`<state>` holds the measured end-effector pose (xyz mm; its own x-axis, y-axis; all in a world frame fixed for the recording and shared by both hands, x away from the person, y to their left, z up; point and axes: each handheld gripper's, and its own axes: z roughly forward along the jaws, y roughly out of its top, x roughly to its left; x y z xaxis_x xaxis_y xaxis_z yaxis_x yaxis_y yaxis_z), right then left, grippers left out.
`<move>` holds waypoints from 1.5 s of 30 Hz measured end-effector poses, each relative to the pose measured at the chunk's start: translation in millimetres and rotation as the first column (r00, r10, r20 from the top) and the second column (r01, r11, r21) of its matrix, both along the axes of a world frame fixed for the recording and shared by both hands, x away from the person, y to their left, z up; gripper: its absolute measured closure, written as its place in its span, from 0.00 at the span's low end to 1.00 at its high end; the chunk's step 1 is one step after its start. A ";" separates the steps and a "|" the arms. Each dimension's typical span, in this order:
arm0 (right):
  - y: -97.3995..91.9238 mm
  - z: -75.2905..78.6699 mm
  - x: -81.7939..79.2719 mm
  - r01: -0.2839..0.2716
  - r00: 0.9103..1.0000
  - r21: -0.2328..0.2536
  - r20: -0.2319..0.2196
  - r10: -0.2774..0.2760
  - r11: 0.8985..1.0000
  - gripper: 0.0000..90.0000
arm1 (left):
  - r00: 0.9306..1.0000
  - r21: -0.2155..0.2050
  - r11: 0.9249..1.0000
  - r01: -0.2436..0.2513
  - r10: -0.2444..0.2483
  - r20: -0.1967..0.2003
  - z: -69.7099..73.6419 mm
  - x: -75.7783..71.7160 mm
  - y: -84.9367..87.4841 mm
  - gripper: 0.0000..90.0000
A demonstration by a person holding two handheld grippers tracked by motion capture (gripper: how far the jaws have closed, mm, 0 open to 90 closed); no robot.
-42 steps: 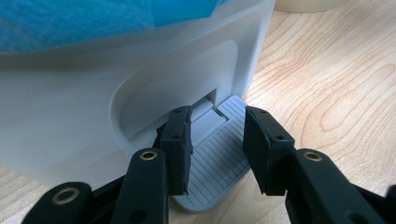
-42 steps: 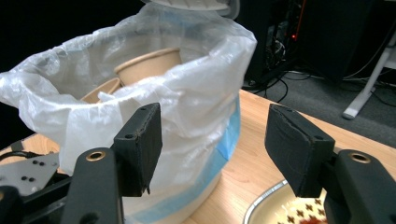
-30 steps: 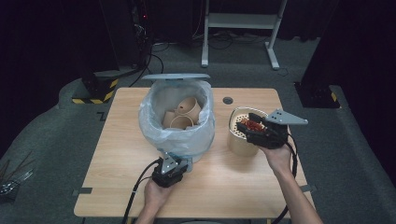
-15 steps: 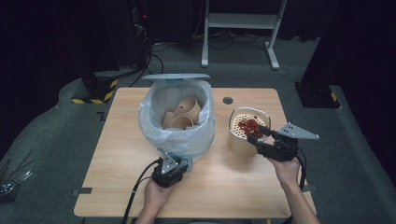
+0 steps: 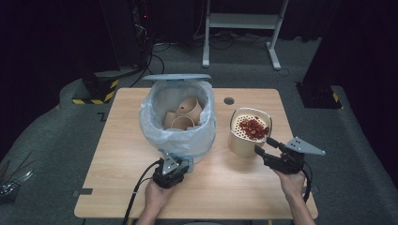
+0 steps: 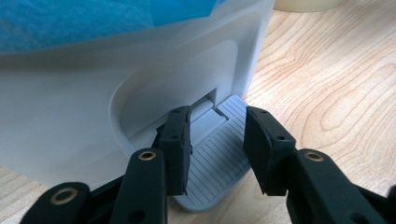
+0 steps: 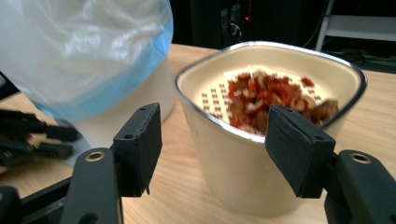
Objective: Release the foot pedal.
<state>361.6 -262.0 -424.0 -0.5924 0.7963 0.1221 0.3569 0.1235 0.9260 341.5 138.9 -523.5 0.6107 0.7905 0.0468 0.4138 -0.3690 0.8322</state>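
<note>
Grippers sat in a person's two hands over a light wooden table (image 5: pixel 117 187). Near the front edge, the left gripper (image 6: pixel 217 140) had its black jaws spread on either side of the grey ribbed foot pedal (image 6: pixel 219 172) of a white plastic bin (image 5: pixel 178 123), not pinching it. A pale blue bag lined the bin, and brown paper cups (image 5: pixel 184 115) lay inside. Toward the right edge stood a cream metal-rimmed container (image 7: pixel 261 154) with a perforated insert holding red-brown food scraps (image 7: pixel 271 100). The right gripper (image 7: pixel 217 144) faced it; its jaws had just been opening, and the near wall stood between them, apart from both pads.
</note>
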 end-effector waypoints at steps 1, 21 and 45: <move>0.0 -3.7 -2.1 0.004 1.000 -0.017 0.004 -0.004 1.000 0.41 | 1.000 0.000 1.000 0.000 0.000 0.000 0.0 0.0 0.0 0.68; -10.8 -73.1 -7.3 0.066 0.983 -0.104 -0.161 -0.082 0.992 0.41 | 1.000 -0.003 1.000 0.006 -0.006 -0.004 -0.1 0.1 -0.2 0.68; -5.9 -97.8 0.6 0.079 0.962 -0.260 -0.234 -0.142 0.962 0.40 | 1.000 -0.005 1.000 0.006 -0.006 -0.003 0.0 -0.2 0.2 0.67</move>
<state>362.2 -267.9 -521.7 -0.4750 0.8788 0.0459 0.5959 0.2829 0.7516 341.4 139.1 -523.5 0.6157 0.7870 0.0408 0.4140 -0.3671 0.8330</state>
